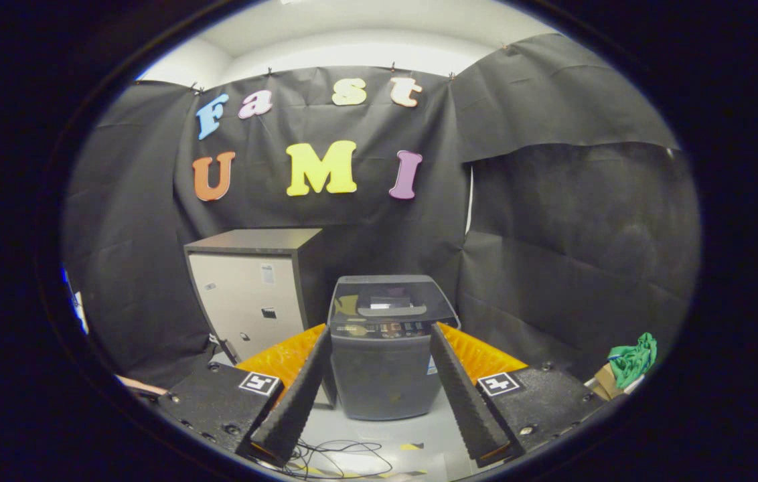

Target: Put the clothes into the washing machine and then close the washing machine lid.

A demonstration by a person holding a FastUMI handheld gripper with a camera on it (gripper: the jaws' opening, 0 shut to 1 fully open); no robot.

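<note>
My tongs (pixel 379 395) gape wide, holding nothing. The washing machine (pixel 387 348) stands at twelve o'clock between my fingers, lid down; the green clothes (pixel 633 358) lie off at three o'clock.

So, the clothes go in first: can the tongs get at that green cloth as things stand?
Probably yes. The tongs are open, holding nothing, aimed at the washing machine. The green cloth lies well off to their right on a cardboard box, nothing over it, so they must swing right first.
</note>
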